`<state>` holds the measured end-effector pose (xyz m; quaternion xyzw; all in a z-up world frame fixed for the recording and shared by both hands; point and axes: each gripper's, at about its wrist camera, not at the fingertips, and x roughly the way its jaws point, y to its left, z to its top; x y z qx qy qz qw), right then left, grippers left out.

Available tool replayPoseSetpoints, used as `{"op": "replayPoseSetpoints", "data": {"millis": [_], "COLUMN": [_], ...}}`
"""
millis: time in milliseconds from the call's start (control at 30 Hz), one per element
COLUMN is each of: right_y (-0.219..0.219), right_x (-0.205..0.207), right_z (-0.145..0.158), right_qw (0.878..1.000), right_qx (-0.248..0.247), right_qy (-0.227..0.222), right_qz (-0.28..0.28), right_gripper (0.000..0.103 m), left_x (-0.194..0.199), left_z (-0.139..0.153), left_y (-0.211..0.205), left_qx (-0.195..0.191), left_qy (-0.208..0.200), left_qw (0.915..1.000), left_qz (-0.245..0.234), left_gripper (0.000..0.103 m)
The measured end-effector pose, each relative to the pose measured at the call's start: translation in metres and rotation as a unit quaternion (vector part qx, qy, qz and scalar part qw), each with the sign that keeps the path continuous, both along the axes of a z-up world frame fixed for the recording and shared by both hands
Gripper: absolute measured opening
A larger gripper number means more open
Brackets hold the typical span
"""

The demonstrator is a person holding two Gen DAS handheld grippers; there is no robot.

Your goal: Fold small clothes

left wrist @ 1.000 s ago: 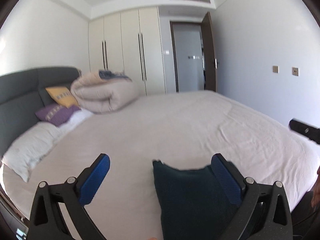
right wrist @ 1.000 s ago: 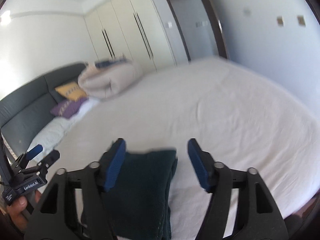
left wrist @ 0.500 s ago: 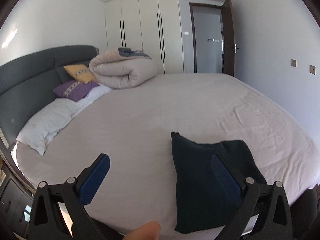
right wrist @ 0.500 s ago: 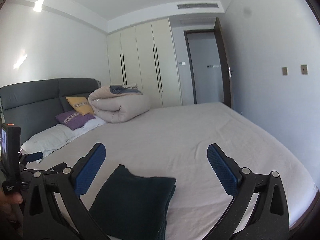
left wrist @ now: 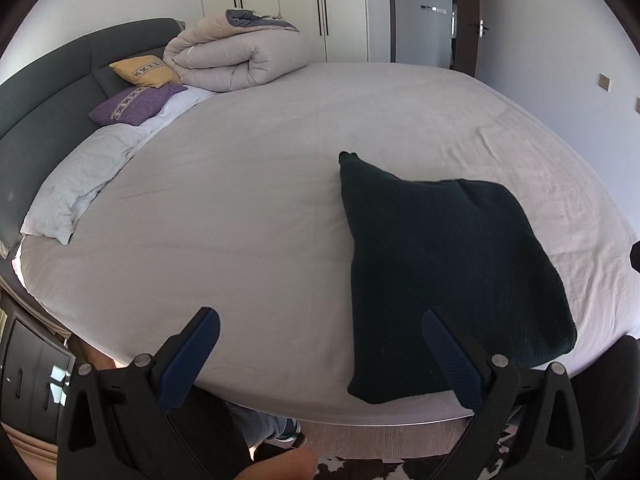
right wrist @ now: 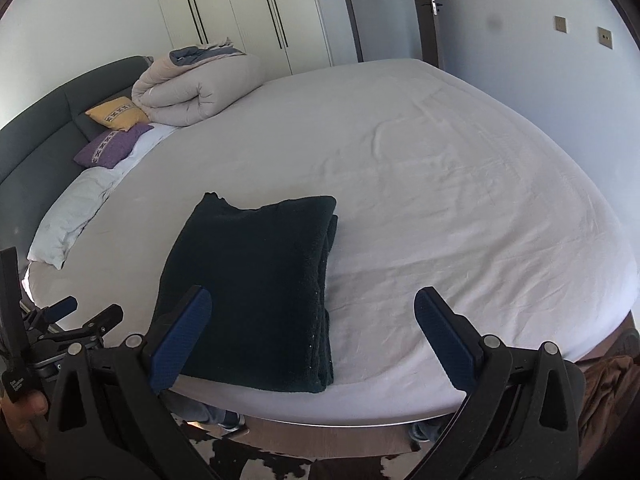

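Note:
A dark teal garment lies folded into a thick rectangle on the white bed sheet, near the bed's front edge. It also shows in the right wrist view, with its stacked fold edges on the right side. My left gripper is open and empty, held back from the bed with the garment in front of its right finger. My right gripper is open and empty, above the bed's front edge, the garment in front of its left finger. The left gripper shows at the lower left of the right wrist view.
A rolled beige duvet, a yellow cushion, a purple cushion and a white pillow lie by the dark headboard. Wardrobes and a door stand behind. A brown cloth lies below the bed's right edge.
Both grippers have pulled back and up from the folded garment. The right gripper's jaws have opened wider. The garment stays flat on the bed.

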<state>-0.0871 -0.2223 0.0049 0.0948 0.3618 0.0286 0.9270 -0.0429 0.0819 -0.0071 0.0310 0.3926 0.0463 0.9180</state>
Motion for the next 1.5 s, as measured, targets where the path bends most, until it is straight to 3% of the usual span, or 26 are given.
{"op": "replayPoseSetpoints", "data": {"millis": [333,1500], "right_y": [0.009,0.023], "right_x": [-0.006,0.003], "right_z": [0.002,-0.013], "right_qw": [0.999,0.998], "right_qx": [-0.034,-0.025], "right_qy": [0.034,0.060], "right_qz": [-0.001,-0.003], "right_gripper": [0.103,0.103], "left_x": [-0.002,0.000], "left_z": [-0.005,-0.011], "left_y": [-0.002,0.003], "left_qx": [-0.010,-0.029], "left_qy": [0.016,0.033], "left_qw": [0.9998,0.9990], "left_qz": [-0.006,-0.007], "left_gripper": [0.103,0.103]}}
